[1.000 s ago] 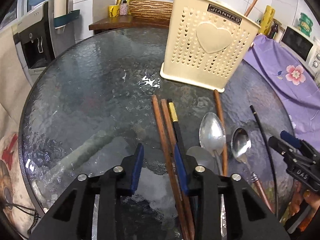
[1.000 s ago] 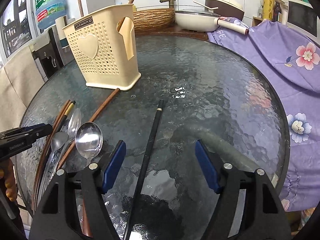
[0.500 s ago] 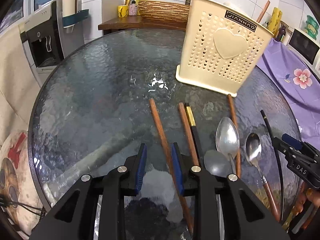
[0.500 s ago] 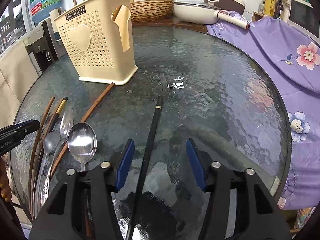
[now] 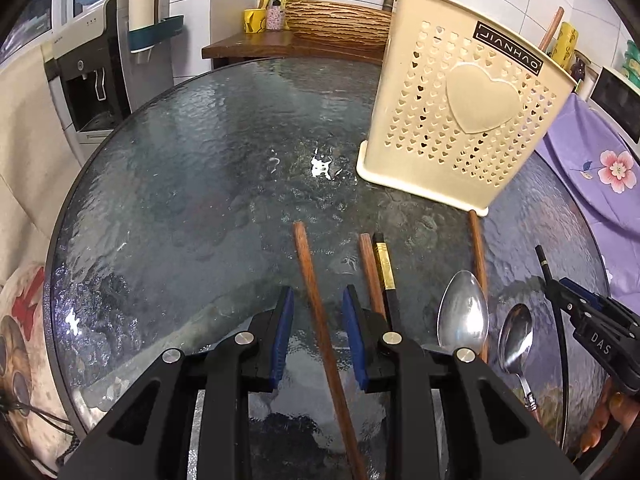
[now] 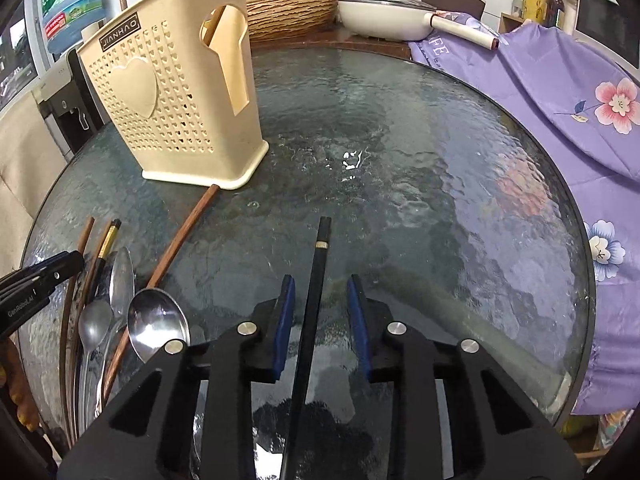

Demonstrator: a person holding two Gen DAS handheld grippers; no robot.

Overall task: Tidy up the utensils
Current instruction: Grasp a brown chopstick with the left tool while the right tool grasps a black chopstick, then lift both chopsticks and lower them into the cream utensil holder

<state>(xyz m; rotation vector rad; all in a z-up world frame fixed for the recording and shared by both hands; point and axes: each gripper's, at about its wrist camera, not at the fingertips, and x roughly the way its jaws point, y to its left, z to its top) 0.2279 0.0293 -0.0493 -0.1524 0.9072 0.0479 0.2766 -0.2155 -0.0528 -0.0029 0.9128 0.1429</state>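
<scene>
A cream perforated utensil holder (image 5: 460, 120) stands upright on the round glass table (image 5: 200, 168); it also shows in the right wrist view (image 6: 176, 108). My left gripper (image 5: 318, 308) is open around a brown wooden chopstick (image 5: 316, 304) lying on the glass, pads clear of it. Right of it lie another brown chopstick (image 5: 370, 268), a black gold-banded chopstick (image 5: 386, 276) and two steel spoons (image 5: 464, 312). My right gripper (image 6: 320, 300) is open around a black chopstick (image 6: 316, 292) on the glass.
A purple flowered cloth (image 6: 560, 92) covers the table's right side. A woven basket (image 6: 292, 12) and a white pan (image 6: 384, 20) sit on the counter behind. A water dispenser (image 5: 92, 80) stands at the left. One more brown chopstick (image 6: 176, 244) leans from the holder's base.
Both grippers narrowed their opening and moved forward, each now straddling one chopstick. The left brown chopstick has separated from the others, shifting left.
</scene>
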